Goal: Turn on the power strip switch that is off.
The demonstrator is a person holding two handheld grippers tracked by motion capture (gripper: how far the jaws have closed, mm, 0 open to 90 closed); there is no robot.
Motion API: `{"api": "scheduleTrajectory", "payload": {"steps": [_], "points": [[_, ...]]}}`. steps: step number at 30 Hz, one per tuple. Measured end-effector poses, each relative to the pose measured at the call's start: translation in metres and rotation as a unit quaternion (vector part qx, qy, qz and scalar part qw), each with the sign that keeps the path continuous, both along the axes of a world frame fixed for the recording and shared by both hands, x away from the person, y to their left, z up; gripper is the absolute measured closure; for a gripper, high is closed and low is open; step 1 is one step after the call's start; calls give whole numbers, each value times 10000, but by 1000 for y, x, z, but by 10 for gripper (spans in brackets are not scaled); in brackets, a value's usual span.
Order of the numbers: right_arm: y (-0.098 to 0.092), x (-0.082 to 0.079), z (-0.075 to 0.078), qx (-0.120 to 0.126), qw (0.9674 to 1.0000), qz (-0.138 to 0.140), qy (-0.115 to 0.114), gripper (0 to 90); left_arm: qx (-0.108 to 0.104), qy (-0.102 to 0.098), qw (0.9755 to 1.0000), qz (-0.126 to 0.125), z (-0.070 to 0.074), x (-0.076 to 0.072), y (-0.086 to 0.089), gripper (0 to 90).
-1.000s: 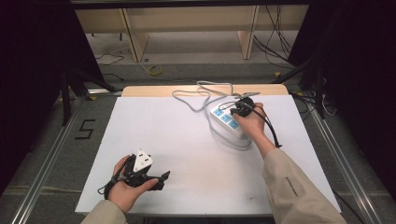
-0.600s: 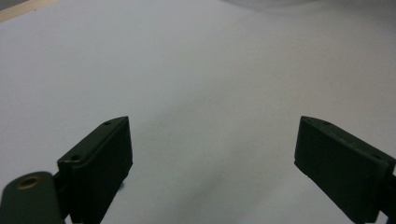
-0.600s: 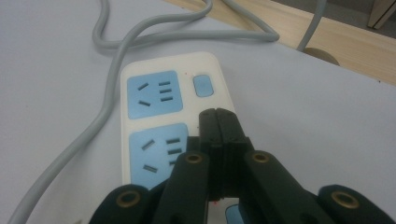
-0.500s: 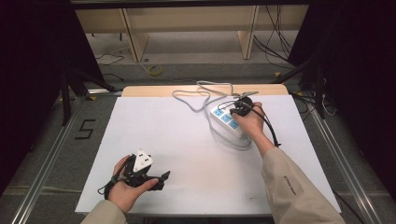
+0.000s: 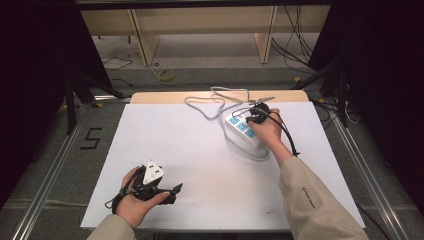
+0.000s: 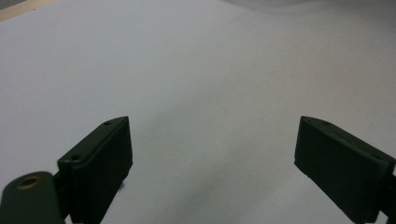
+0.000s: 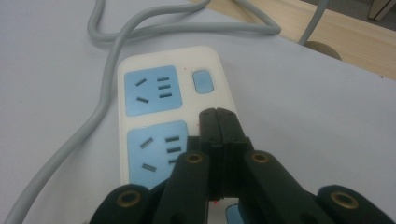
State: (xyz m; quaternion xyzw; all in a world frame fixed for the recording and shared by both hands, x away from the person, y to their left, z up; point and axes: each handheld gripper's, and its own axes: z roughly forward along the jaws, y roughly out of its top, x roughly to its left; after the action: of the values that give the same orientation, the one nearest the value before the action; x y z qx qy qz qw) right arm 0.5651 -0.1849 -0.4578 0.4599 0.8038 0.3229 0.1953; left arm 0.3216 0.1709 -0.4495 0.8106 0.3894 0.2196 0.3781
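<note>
The person's right forearm is reaching forward across the white worktop (image 5: 200, 150), its hand holding the right gripper (image 7: 218, 116) low over the white power strip with blue sockets (image 7: 154, 93), which is lying at the far right of the worktop. That gripper's fingers are pressing together, empty, their tips hanging just below the strip's blue switch (image 7: 203, 81). The grey cable (image 7: 100, 105) is curling away beside the strip. The left hand (image 5: 132, 200) is resting near the front edge, holding the left gripper (image 6: 212, 158) with fingers spreading wide over bare worktop.
</note>
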Motion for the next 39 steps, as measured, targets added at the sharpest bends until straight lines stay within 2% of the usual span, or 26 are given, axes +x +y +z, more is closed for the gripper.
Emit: {"api": "scheduleTrajectory", "payload": {"steps": [9,18,39], "points": [[2,1,1,-103,9999,-28,53,900,5,12,10000,0,0,0,0,108],[2,1,1,-61,9999,-84,95,900,22,20,10000,6,-1,0,-1,108],[6,4,4,-210,9995,-85,223,900,51,35,10000,-12,-1,0,-1,108]]}}
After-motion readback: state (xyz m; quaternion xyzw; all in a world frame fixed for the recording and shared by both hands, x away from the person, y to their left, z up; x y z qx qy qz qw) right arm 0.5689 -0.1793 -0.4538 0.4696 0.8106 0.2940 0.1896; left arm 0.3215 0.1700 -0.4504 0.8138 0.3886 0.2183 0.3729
